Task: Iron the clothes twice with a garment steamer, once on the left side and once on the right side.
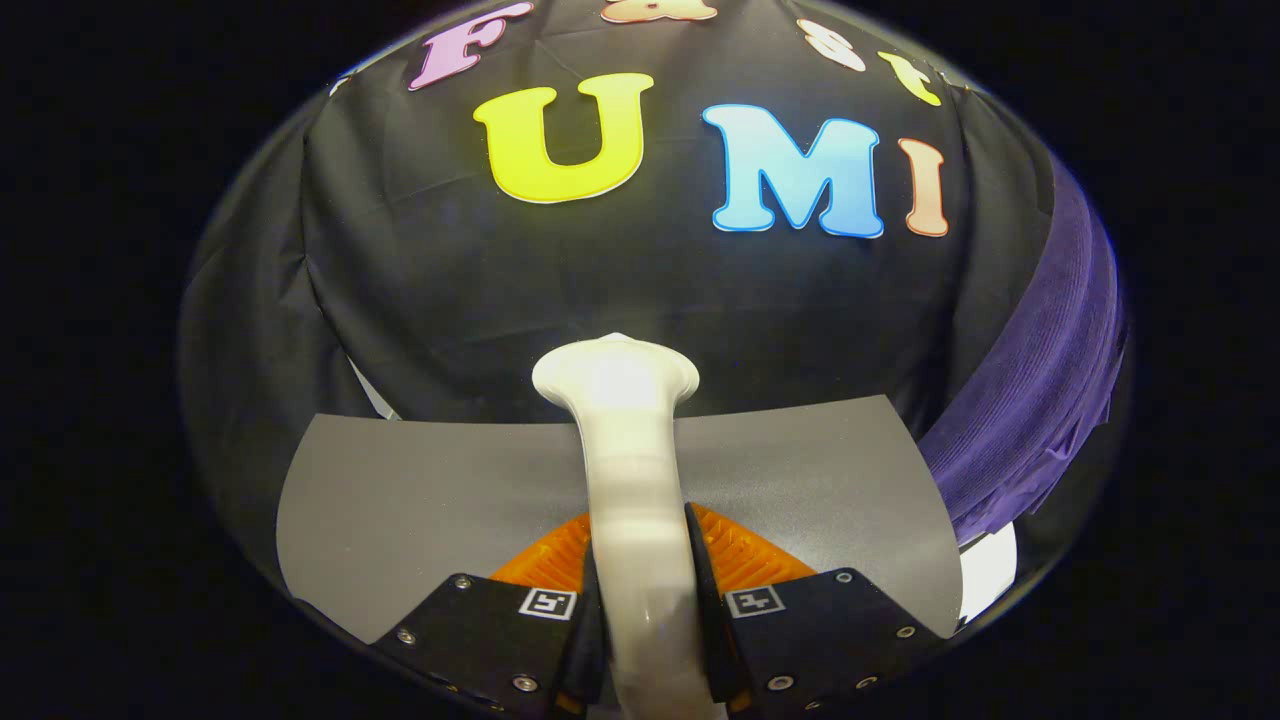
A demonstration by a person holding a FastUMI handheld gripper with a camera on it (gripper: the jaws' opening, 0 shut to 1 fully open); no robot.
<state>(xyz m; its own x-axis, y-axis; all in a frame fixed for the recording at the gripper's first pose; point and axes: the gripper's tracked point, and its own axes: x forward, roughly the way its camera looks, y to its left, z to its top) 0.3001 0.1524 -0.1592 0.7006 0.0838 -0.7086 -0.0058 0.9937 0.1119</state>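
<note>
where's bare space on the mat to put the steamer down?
The steamer is clamped between the jaws of the gripper. The grey mat is bare on both sides of it: on the left out to the black cloth, on the right up to the purple garment. It is tight only by the garment.

One white garment steamer [628, 450] sits clamped between the two fingers of my tool [640, 600]; one grey mat [400, 500] covers the surface, and one purple garment [1040, 380] hangs beside it.
</note>
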